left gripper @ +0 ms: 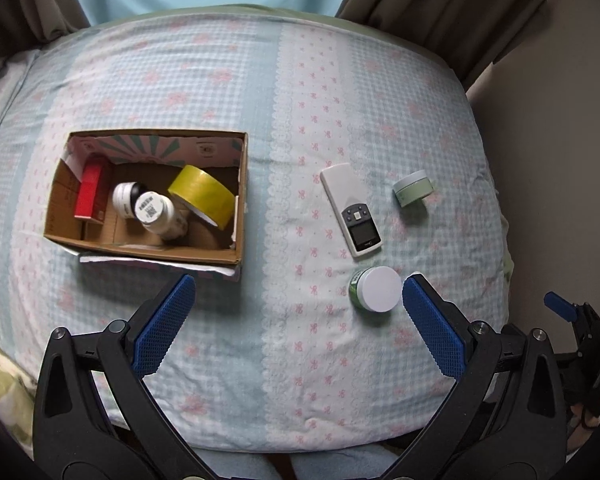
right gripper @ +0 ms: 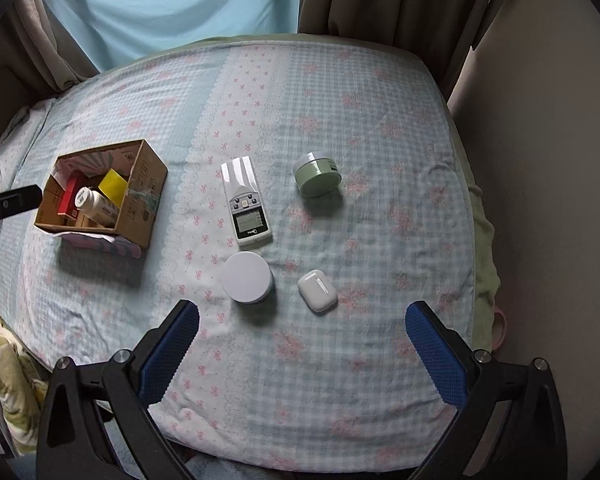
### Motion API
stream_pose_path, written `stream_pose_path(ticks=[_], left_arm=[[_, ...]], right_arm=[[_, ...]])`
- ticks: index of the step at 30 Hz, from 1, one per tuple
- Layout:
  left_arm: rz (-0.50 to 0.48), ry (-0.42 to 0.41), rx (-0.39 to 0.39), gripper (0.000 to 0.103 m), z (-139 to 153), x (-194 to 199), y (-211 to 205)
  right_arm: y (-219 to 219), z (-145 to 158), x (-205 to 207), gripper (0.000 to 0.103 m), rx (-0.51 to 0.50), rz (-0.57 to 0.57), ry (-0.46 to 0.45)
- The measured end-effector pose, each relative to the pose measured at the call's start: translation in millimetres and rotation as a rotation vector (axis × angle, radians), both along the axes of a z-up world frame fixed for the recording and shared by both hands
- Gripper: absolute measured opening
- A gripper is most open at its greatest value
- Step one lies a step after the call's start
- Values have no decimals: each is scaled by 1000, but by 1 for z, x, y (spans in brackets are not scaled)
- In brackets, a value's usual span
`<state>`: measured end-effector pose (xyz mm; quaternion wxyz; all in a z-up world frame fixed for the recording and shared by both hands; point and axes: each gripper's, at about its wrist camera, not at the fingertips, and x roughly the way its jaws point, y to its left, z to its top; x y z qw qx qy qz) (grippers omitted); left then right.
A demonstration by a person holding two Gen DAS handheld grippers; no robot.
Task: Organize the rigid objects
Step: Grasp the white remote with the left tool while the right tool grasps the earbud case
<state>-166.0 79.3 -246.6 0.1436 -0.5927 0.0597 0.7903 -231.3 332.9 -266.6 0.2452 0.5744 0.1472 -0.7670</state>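
— What sat on the left?
— A cardboard box (left gripper: 148,236) on the bed (left gripper: 260,100), holding a red carton (left gripper: 89,194), two bottles (left gripper: 156,212) and yellow tape (left gripper: 202,196).
— And further right?
— A remote (right gripper: 246,208), white-lidded jar (right gripper: 247,277), earbud case (right gripper: 317,290), green tin (right gripper: 317,176).
— The grippers?
— Left gripper (left gripper: 298,300) and right gripper (right gripper: 302,326) both gaped wide, empty.

your right tool's pad (left gripper: 432,320) hides the earbud case from the left wrist; the box (right gripper: 140,200) wall covers most of its contents there.
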Motion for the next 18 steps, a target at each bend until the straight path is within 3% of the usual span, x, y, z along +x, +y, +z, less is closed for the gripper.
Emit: stream_pose_path(ticks=[5,12,18], left_arm=[[0,-48,-44,103,-37,-19,38],[18,-172,-8,103,-104,-61,87],[81,-246,-25,103,-170,-95,117]], right_arm=[[7,-41,-19,103,43,52,-44],[-2,-80,-37,103,90,121,-63],[-25,-123,-40,103,175,241,-84]])
